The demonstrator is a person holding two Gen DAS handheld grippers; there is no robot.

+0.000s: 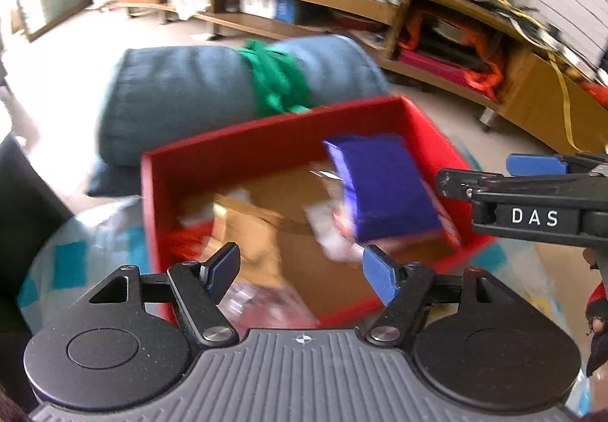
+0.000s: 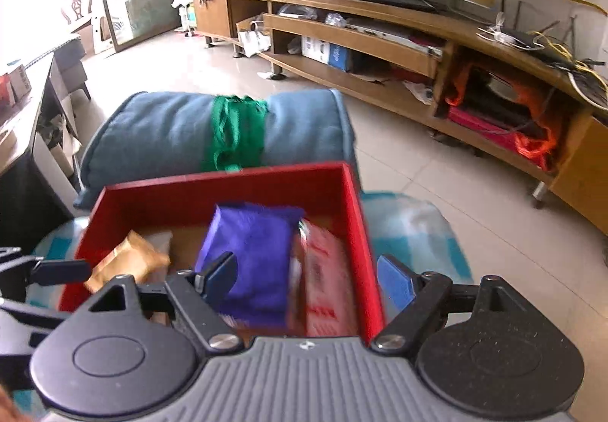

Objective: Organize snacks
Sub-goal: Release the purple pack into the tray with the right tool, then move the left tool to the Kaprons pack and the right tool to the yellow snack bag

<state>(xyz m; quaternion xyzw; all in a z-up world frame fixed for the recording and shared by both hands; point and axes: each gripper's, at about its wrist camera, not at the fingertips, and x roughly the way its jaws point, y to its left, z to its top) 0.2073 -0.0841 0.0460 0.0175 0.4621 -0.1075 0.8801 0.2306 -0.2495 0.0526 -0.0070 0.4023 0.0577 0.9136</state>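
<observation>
A red box with a cardboard floor stands in front of both grippers. A purple snack pack lies tilted and blurred at the box's right side, next to a red and white pack. A golden pack lies at the left, with more blurred wrappers near it. My left gripper hangs open over the near edge, holding nothing. My right gripper is open too, above the purple pack and apart from it. One of the left gripper's pads shows at the far left.
The box rests on a round table with a teal and white cloth. Behind it sits a blue cushion wrapped in green cloth. A long wooden TV stand lines the far wall, and dark furniture stands left.
</observation>
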